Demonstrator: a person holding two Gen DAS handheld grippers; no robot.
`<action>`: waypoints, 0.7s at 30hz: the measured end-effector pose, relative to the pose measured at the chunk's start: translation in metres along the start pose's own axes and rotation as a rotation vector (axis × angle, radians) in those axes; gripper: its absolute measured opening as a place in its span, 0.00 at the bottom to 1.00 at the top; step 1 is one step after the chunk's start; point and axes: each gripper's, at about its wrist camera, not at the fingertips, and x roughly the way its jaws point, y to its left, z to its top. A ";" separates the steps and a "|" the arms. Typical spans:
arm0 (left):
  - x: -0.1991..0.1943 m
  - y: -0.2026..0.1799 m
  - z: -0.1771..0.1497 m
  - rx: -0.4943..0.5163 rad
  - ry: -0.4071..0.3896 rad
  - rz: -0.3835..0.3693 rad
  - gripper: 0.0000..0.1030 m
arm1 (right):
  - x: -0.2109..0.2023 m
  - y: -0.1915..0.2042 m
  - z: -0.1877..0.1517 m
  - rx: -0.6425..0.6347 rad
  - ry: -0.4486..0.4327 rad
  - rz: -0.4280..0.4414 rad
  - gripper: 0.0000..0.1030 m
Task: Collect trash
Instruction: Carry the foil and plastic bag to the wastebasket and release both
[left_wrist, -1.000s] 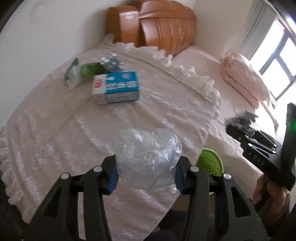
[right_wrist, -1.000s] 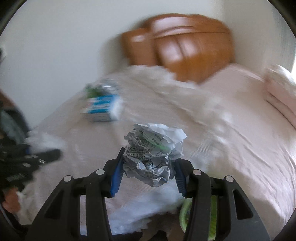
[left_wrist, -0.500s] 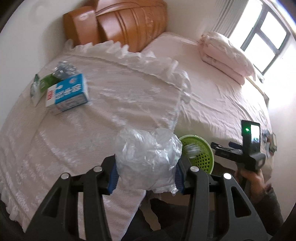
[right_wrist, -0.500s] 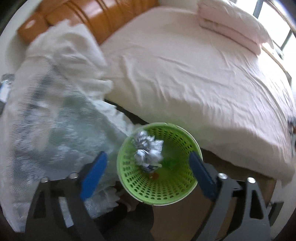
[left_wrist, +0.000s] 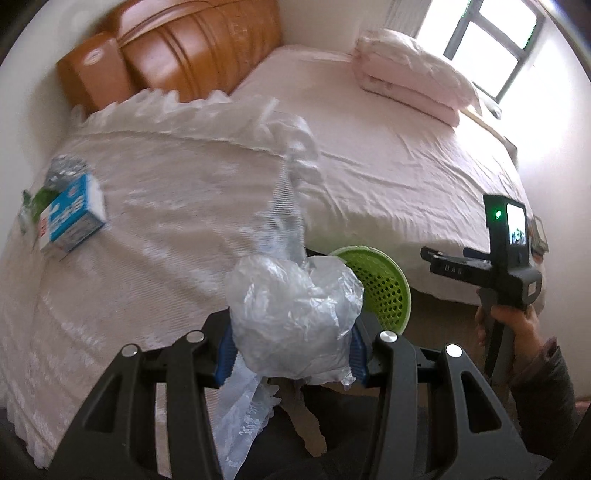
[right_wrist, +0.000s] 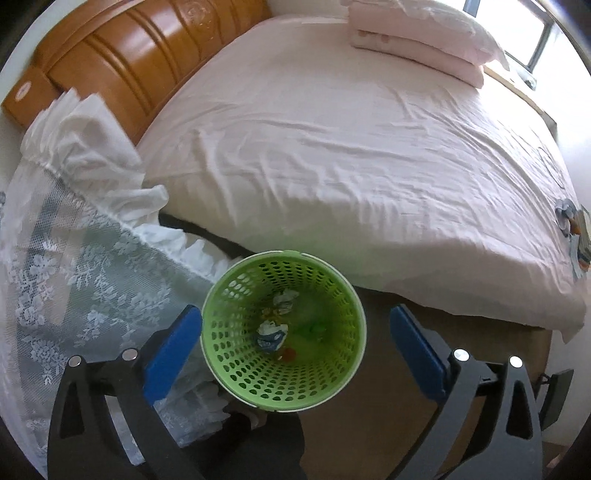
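My left gripper (left_wrist: 291, 345) is shut on a crumpled clear plastic bag (left_wrist: 291, 314), held over the edge of the lace-covered table, left of the green basket (left_wrist: 384, 284). My right gripper (right_wrist: 295, 347) is open and empty, directly above the green perforated basket (right_wrist: 221, 354). Crumpled paper (right_wrist: 271, 334) and other scraps lie on the basket's bottom. The right gripper also shows in the left wrist view (left_wrist: 428, 254). A blue and white box (left_wrist: 70, 218) and green and silvery wrappers (left_wrist: 40, 195) lie on the table at the far left.
A white lace cloth (left_wrist: 147, 221) covers the table. A bed with a pink sheet (right_wrist: 351, 147), folded pink bedding (right_wrist: 417, 33) and a wooden headboard (right_wrist: 129, 62) stands behind the basket. A window (left_wrist: 491, 48) is at the back right.
My right gripper opened over the basket and the crumpled paper dropped to its bottom. My left gripper swung right with the plastic bag, bringing the basket closer.
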 end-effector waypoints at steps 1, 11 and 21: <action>0.003 -0.005 0.002 0.014 0.005 -0.008 0.45 | -0.004 -0.008 -0.002 0.010 -0.004 -0.009 0.98; 0.051 -0.085 0.021 0.199 0.076 -0.125 0.46 | -0.039 -0.062 -0.018 0.107 -0.034 -0.073 0.98; 0.106 -0.145 0.024 0.332 0.170 -0.161 0.89 | -0.052 -0.117 -0.041 0.229 -0.020 -0.107 0.98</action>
